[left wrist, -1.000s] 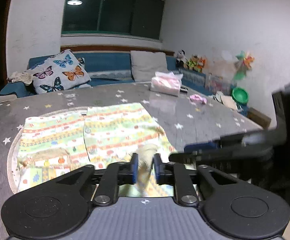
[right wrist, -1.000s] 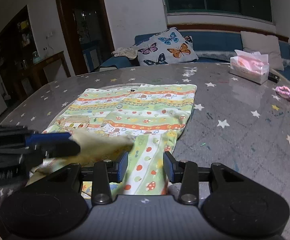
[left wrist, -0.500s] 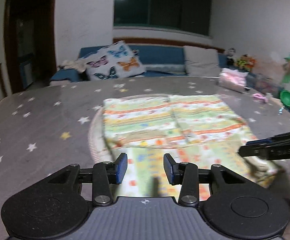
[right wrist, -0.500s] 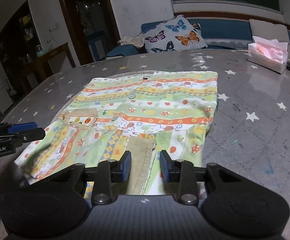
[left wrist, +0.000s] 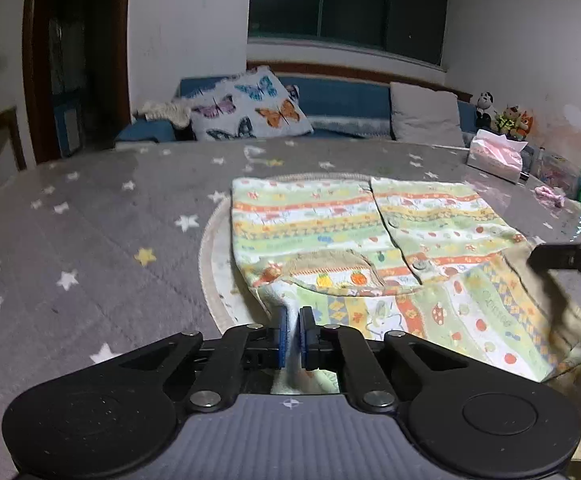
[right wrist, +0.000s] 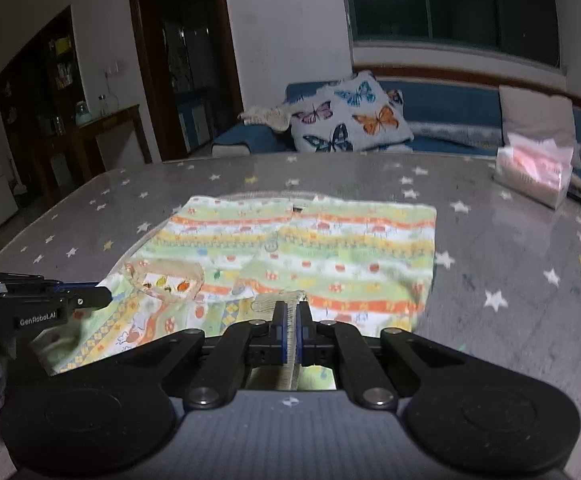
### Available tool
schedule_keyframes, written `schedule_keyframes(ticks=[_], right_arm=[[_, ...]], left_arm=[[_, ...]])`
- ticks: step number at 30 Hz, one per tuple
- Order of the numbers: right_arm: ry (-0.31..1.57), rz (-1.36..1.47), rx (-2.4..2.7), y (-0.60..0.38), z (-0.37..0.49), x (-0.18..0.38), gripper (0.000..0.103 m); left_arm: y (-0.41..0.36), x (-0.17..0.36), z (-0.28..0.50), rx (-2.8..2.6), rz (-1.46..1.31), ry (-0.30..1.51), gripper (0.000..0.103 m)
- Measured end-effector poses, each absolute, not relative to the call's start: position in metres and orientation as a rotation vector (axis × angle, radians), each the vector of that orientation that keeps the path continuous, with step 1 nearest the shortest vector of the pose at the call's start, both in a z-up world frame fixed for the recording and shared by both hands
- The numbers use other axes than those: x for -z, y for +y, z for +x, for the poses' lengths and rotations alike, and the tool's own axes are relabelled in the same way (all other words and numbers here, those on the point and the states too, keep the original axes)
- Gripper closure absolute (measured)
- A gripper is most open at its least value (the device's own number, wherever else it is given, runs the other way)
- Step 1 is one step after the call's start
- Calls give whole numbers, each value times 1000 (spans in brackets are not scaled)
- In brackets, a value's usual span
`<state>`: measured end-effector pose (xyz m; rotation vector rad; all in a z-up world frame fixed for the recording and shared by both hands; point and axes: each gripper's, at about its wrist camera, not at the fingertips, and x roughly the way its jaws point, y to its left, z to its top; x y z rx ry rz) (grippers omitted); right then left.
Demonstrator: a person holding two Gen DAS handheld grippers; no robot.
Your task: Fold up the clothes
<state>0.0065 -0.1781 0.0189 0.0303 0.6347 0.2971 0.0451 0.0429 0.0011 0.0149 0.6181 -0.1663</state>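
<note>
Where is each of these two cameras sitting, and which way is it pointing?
Left wrist view: sits on the left gripper, looking across the table to the sofa; its jaws are closing on the shirt.
Right wrist view: sits on the right gripper, facing likewise, shut on the shirt's hem.
Shared: shirt, table, butterfly cushion, tissue box, each other's gripper.

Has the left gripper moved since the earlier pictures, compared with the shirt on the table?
Yes. The left gripper has gone from the shirt's right front part to its near left corner, beside the pocket, and its jaws are closing on cloth there.
</note>
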Motion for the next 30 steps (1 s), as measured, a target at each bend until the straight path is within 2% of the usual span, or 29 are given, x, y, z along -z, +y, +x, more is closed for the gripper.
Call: schedule_keyframes(ticks=[5,6,8,16,30], right_arm=[[725,26,-274,-180,20,5,98],[734,25,-278,-181,20,7,97],[719,7,-285,-181,16,1,92],[733,-62,-446,-171,-1,-16,92],[763,-212,-509,-170,-41,-3,88]], left_arm=[[41,3,49,173,35,629,95],[42,3,49,173,40,632,92],[44,0,48,166,51,628,91],[25,-18,30,299,110,577,91],[7,4,-23,457,384,561,87]])
